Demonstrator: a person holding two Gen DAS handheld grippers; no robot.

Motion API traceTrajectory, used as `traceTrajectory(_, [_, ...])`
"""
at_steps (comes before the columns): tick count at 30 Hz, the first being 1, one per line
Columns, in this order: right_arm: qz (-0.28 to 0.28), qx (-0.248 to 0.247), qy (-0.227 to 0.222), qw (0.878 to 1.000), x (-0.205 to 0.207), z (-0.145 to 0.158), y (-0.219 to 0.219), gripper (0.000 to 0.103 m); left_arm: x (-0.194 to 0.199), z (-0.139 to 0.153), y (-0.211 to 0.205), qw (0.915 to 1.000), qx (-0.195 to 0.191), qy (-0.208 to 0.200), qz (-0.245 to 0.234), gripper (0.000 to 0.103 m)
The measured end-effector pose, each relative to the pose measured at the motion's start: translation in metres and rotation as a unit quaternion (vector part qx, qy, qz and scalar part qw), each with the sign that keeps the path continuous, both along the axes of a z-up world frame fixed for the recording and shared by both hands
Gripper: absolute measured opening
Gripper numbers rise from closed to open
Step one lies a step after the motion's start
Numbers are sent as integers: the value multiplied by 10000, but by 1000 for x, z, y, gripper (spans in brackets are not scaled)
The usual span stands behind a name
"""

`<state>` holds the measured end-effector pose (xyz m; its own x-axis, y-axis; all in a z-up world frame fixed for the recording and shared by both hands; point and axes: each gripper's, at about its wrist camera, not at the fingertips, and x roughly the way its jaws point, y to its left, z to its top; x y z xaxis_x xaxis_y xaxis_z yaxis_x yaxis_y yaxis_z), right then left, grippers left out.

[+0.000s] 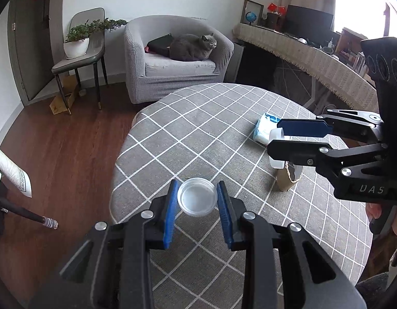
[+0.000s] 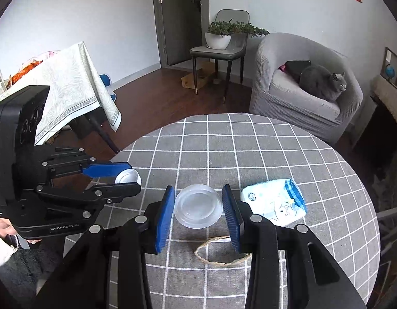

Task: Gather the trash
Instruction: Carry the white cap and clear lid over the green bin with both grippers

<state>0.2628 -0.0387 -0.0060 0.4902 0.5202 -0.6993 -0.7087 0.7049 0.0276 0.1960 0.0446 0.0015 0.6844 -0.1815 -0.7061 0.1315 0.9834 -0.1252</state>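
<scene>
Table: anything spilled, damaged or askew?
Nothing stands out. The small cup in the left gripper and the clear cup in the right gripper look empty. No spill shows on the tablecloth. The tissue pack lies flat, and the paper bag stands upright.

small white cup (image 1: 197, 197) — mouth toward camera, held aloft | translucent cup (image 2: 198, 205) — likewise | tissue pack (image 2: 274, 202) flat on tablecloth

Your left gripper (image 1: 197, 200) with a small cup (image 1: 196, 197) between its pads, your right gripper (image 2: 198, 207) likewise with a cup (image 2: 198, 206), tissue pack (image 2: 274, 202) on the table (image 2: 250, 154) to its right, twine loop (image 2: 219, 253) below, armchair (image 2: 301, 87) behind.
</scene>
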Motion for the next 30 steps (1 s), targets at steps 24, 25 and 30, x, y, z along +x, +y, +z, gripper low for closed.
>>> traceTrajectory(24, [355, 443, 73, 9984, -73, -9, 102, 38, -93, -1, 107, 9986, 46, 38, 531, 32])
traceTrajectory(25, [382, 451, 83, 9982, -76, -10, 106, 38, -96, -5, 113, 9984, 41, 74, 567, 32])
traceTrajectory(30, [501, 450, 144, 9976, -90, -14, 128, 38, -105, -27, 136, 9970, 4, 336, 692, 32])
